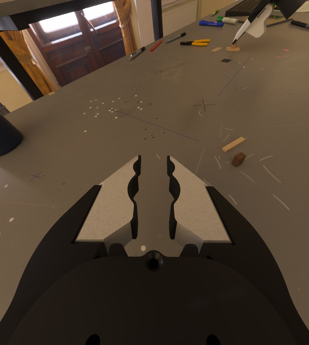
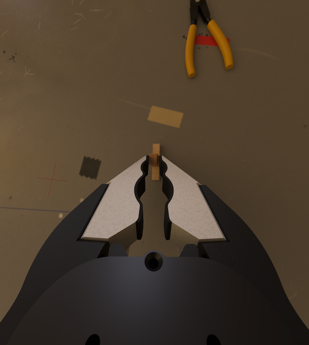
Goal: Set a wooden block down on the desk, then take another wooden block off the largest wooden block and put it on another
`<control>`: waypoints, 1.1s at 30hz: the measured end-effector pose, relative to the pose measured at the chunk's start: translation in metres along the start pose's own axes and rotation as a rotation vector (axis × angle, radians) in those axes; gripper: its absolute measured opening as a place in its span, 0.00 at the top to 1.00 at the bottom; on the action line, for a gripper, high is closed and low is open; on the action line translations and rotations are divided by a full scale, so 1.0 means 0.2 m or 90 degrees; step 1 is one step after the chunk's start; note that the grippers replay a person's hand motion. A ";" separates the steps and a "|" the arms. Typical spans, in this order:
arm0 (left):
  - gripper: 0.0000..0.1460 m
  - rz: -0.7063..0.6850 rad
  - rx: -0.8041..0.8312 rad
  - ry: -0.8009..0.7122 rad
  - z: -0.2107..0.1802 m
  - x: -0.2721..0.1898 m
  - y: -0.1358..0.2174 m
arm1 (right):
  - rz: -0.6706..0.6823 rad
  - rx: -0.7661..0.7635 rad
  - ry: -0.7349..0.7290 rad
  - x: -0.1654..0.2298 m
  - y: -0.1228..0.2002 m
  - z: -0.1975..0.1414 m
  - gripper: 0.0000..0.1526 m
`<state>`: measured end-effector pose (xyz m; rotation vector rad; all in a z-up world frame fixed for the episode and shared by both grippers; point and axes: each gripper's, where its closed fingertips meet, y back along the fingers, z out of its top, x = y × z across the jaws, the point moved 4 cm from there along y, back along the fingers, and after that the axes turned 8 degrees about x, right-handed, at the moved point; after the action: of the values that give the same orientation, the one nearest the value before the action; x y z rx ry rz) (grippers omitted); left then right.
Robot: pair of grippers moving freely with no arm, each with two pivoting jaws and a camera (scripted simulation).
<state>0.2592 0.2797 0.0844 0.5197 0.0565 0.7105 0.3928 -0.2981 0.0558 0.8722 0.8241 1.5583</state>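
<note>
1. Presently the right gripper [image 2: 154, 158] points straight down at the desk [image 2: 56, 112], jaws narrowed onto a small tan block [image 2: 153, 160] pinched at the very fingertips.
2. Directly beneath it lies a pale flat block [image 2: 156, 148], long axis running 12 to 6 in the right wrist view. In the left wrist view the held block stands upright with its lower end touching, or just above, that flat block [image 1: 233, 49]; contact cannot be judged.
3. Outward: a tan tape patch [image 2: 165, 116] at 12, yellow-handled pliers [image 2: 208, 46] at 1, a dark patch [image 2: 90, 167] at 9.
4. Left gripper [image 1: 153, 156] hovers over bare desk, jaws moderately apart, holding nothing.
5. From it, at 3, lie a pale long block [image 1: 233, 144], long axis pointing 2 to 8, and a dark brown block [image 1: 239, 159] just beside it, apart.
6. Step, as I judge: the small block is either being lifted off or set onto the flat one.
7. Risks: the grip is shallow, so the block could pivot or slip. Standing on end on a narrow support, it could topple on release. A skewed pull might drag the flat block.
</note>
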 end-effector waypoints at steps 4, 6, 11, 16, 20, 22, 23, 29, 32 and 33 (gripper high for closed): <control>0.81 0.003 0.007 -0.008 0.00 0.00 -0.01 | 0.012 0.001 -0.014 0.00 -0.02 -0.01 0.95; 0.81 0.004 0.011 -0.016 0.00 0.00 -0.02 | 0.008 0.001 -0.017 0.00 -0.02 -0.01 0.95; 0.81 0.005 0.019 -0.038 -0.01 -0.02 -0.03 | -0.003 0.000 -0.024 -0.01 -0.02 -0.01 0.95; 0.81 0.006 0.023 -0.050 -0.01 -0.03 -0.03 | -0.015 0.016 -0.025 -0.03 -0.03 -0.02 0.95; 0.81 0.007 0.024 -0.052 -0.01 -0.03 -0.03 | -0.013 0.012 -0.026 -0.03 -0.04 -0.02 0.95; 0.81 0.007 0.025 -0.053 -0.01 -0.03 -0.03 | -0.015 0.015 -0.018 -0.03 -0.04 -0.02 0.95; 0.81 0.007 0.025 -0.054 -0.01 -0.03 -0.03 | -0.018 0.017 -0.010 -0.03 -0.04 -0.02 0.95; 0.81 0.003 0.018 -0.055 -0.01 -0.03 -0.03 | -0.065 -0.099 0.052 0.08 0.21 0.10 0.95; 0.82 -0.002 0.014 -0.044 0.00 -0.03 -0.02 | -0.084 -0.231 0.159 0.39 0.54 0.18 0.95; 0.82 -0.002 0.013 -0.039 0.00 -0.02 -0.02 | -0.066 -0.264 0.205 0.54 0.63 0.19 0.95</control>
<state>0.2587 0.2746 0.0813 0.5603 0.0072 0.6905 0.3541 -0.2079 0.1936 0.2794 0.7181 1.7182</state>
